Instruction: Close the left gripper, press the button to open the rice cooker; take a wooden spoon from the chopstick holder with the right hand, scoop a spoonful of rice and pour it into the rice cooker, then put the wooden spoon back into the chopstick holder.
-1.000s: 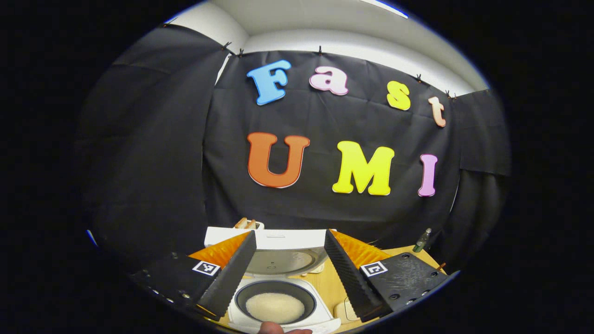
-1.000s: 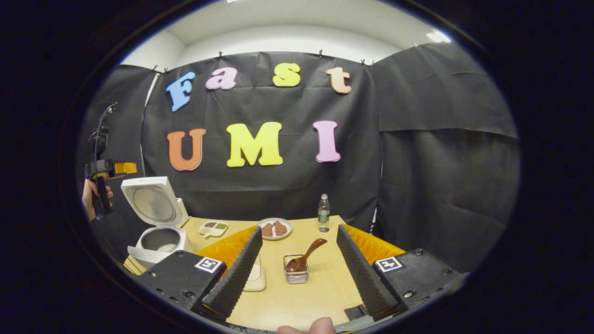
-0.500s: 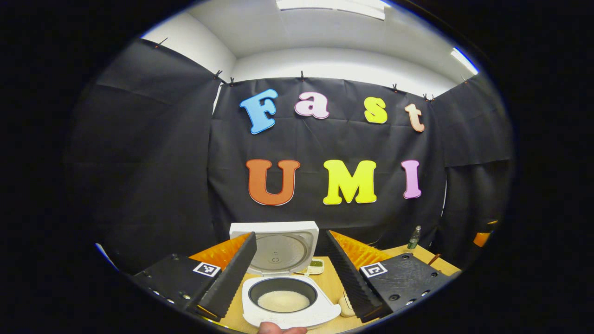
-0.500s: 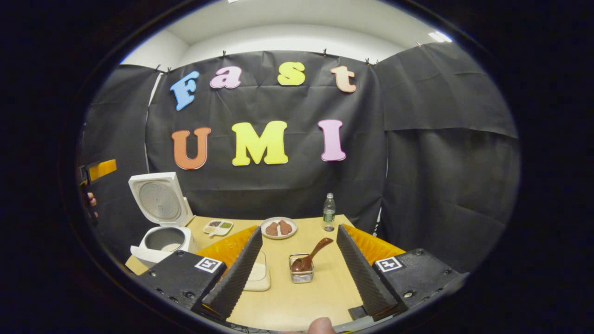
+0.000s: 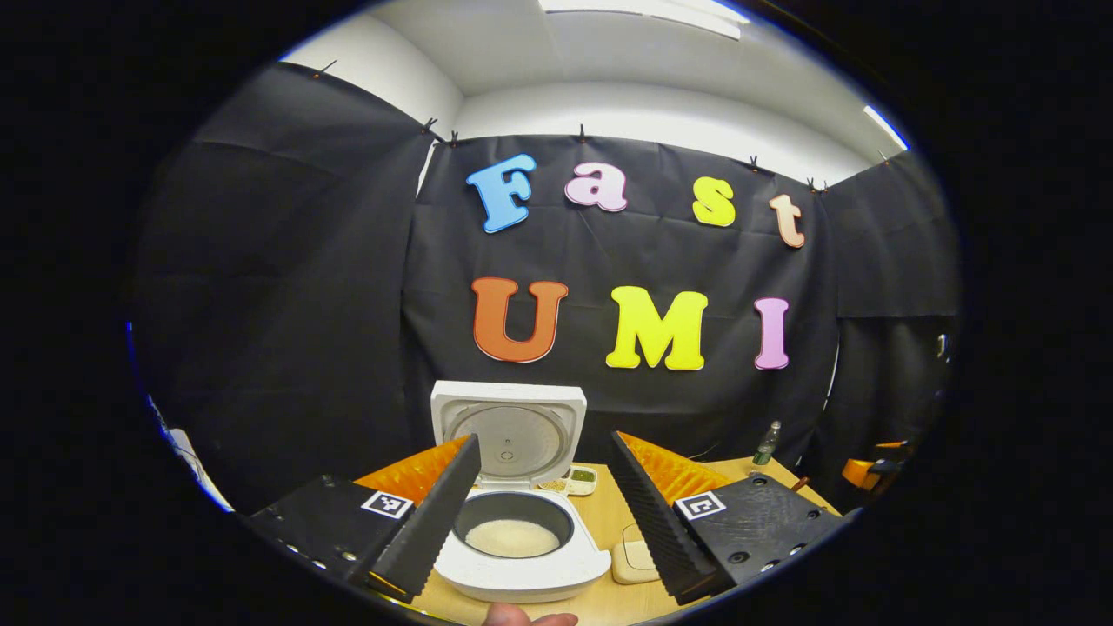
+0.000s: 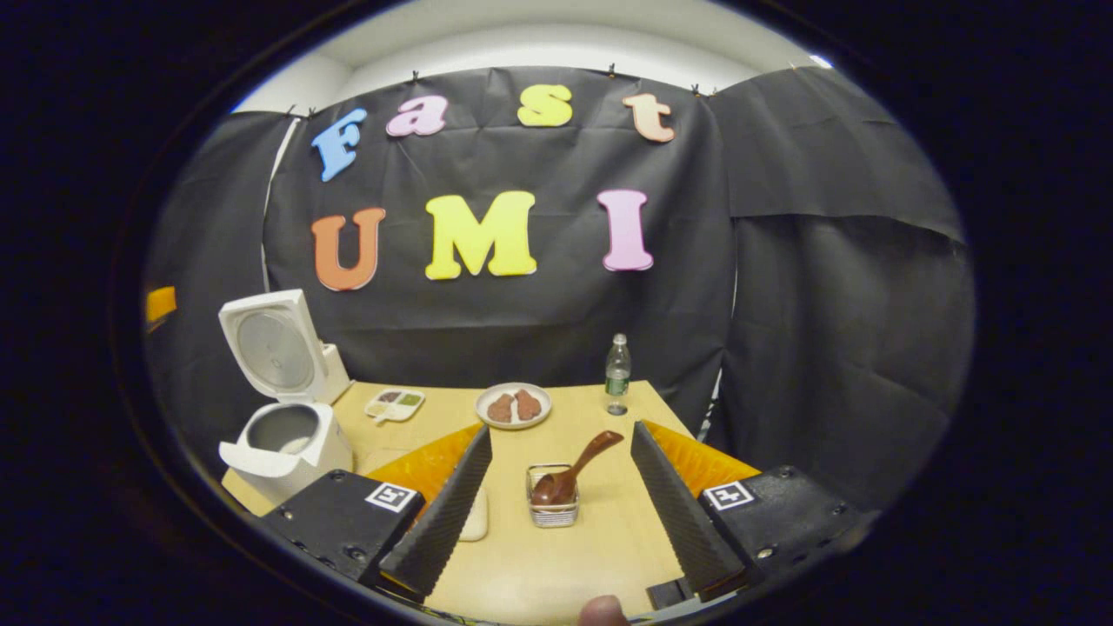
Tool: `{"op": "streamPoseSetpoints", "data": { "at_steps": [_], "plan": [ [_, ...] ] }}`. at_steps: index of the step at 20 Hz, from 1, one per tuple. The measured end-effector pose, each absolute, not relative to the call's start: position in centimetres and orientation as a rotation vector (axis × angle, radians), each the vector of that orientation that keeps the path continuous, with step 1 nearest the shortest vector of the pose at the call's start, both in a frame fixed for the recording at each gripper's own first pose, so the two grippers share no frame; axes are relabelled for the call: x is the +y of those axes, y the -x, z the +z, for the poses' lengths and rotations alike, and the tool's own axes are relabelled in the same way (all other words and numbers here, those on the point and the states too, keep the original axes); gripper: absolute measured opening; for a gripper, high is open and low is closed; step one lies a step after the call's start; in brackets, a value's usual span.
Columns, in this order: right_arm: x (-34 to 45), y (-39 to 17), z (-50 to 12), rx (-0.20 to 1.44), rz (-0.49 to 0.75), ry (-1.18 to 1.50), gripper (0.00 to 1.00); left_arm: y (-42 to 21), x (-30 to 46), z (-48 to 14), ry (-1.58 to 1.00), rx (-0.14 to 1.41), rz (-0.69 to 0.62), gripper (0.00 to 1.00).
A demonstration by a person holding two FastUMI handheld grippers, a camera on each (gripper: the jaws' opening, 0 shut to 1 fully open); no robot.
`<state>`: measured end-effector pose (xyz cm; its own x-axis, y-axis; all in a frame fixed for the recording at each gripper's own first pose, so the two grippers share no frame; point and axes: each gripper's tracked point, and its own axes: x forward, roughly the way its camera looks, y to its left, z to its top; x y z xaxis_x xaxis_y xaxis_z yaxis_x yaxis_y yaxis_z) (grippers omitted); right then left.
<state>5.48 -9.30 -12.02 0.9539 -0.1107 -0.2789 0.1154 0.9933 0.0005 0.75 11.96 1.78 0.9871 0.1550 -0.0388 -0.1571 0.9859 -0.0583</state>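
The white rice cooker (image 5: pixel 522 569) stands open on the wooden table, its lid (image 5: pixel 509 430) upright and white rice in the inner pot (image 5: pixel 511 537). My left gripper (image 5: pixel 543 440) is open, held back from the cooker and level with it, nothing between its fingers. In the right gripper view the cooker (image 6: pixel 287 443) sits at the left. A brown wooden spoon (image 6: pixel 576 472) leans in the wire chopstick holder (image 6: pixel 552 509), straight ahead of my open right gripper (image 6: pixel 561 430) and apart from it.
A white dish (image 6: pixel 475 517) lies partly behind my right gripper's left finger. Farther back stand a plate with brown food (image 6: pixel 513 405), a small sauce tray (image 6: pixel 394 404) and a plastic bottle (image 6: pixel 616 374). The table edge (image 6: pixel 539 600) is near. Black cloth walls surround the table.
My left gripper has drawn back from the cooker, which now looks smaller and whole. The right gripper has shifted slightly, bringing the spoon holder to the centre. Both stay open.
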Motion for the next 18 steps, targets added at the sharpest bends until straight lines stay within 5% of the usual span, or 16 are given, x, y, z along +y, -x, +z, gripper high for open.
{"op": "streamPoseSetpoints", "data": {
  "at_steps": [7, 9, 11, 12, 13, 18],
  "plan": [
    [-11.9, -12.7, -21.4, 0.409, -0.037, -0.128, 0.99, -1.3, 9.9, 1.2, 0.067, 0.082, 0.259, 0.94],
    [-12.4, -14.6, -24.4, 0.46, -0.019, -0.169, 0.85, -1.3, 9.5, 1.1, 0.016, 0.08, 0.291, 0.94],
    [-12.9, -16.5, -26.8, 0.499, -0.005, -0.205, 0.86, -1.7, 9.0, 1.4, 0.002, 0.076, 0.317, 0.94],
    [-13.1, -17.4, -27.7, 0.514, 0.0, -0.221, 0.75, -2.0, 8.7, 1.5, 0.014, 0.074, 0.33, 0.94],
    [-13.4, -18.0, -28.5, 0.524, 0.006, -0.237, 0.78, -2.2, 8.6, 1.3, 0.028, 0.076, 0.348, 0.94],
    [-12.9, -20.9, -30.3, 0.541, 0.054, -0.328, 0.46, -3.1, 7.8, 0.2, 0.056, 0.121, 0.393, 0.94]
  ]
}}
